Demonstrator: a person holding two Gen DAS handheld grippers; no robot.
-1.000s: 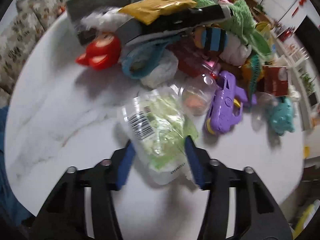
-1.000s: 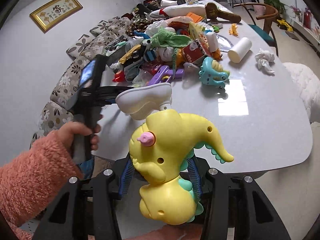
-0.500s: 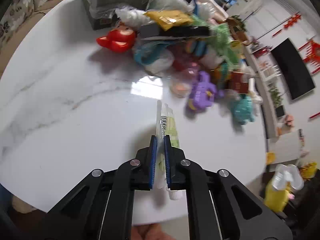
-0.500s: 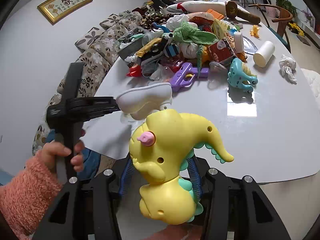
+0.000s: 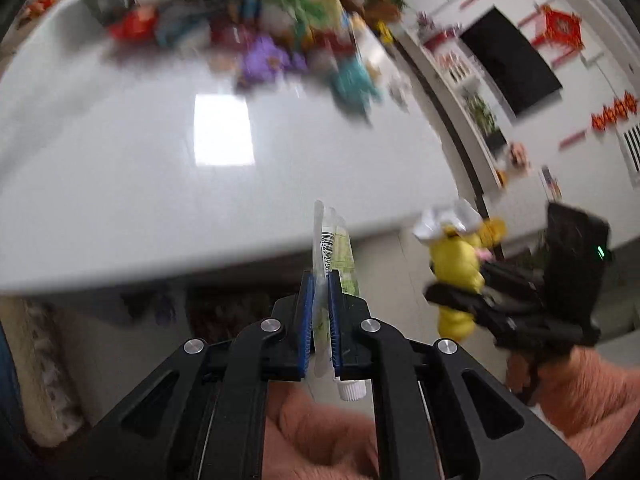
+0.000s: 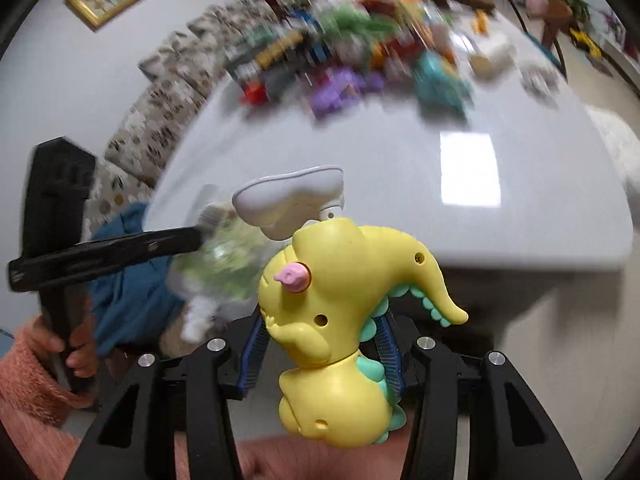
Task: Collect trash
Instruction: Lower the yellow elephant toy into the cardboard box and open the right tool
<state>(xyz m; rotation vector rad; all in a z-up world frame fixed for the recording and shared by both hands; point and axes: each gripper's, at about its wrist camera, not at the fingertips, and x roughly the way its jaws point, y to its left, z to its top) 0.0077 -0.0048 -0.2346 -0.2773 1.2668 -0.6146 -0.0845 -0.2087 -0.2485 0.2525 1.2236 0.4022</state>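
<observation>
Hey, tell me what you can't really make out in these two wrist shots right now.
- Clutter pile on the table: motion blur smears it in both views; single items unreadable.
- Flattened plastic pouch in the left tool: seen edge-on in the left view, blurred in the right view; label illegible.
- Right tool: the yellow dinosaur toy hides its pads' contact.
- Trash bin: in neither view.

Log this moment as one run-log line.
left gripper: shut on clear pouch, off table | right gripper: shut on yellow dinosaur toy
</observation>
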